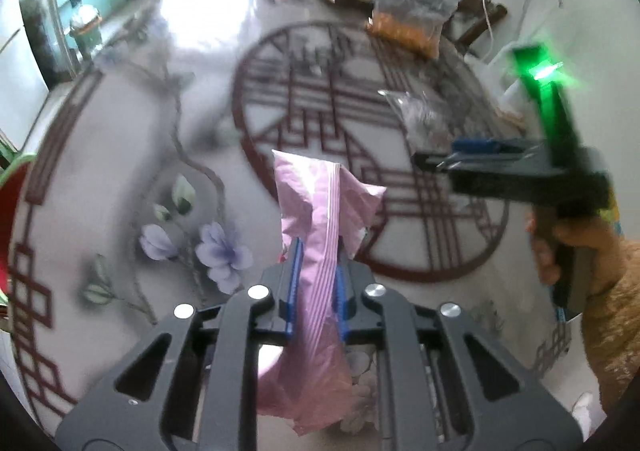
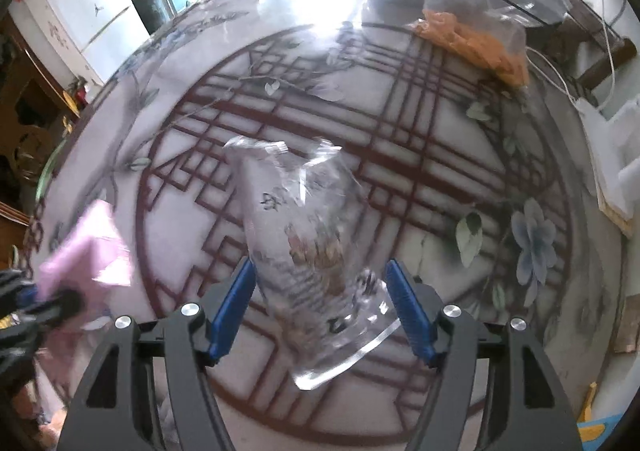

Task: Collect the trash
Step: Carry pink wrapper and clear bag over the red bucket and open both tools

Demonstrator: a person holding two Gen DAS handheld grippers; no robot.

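Note:
My left gripper (image 1: 316, 263) is shut on a pink plastic zip bag (image 1: 320, 211) and holds it above the round patterned table (image 1: 120, 155). The pink bag also shows at the left of the right wrist view (image 2: 88, 247). A clear crumpled plastic wrapper (image 2: 308, 243) lies on the table between the blue pads of my right gripper (image 2: 320, 291), which is open around it. In the left wrist view the right gripper (image 1: 428, 159) sits at the right, over the same clear wrapper (image 1: 420, 111).
A clear bag with orange contents (image 1: 412, 3) stands at the far side of the table and also shows in the right wrist view (image 2: 476, 43). White cables (image 2: 560, 71) and white foam blocks (image 2: 624, 155) lie at the right edge. A fridge (image 2: 80, 23) stands beyond the table.

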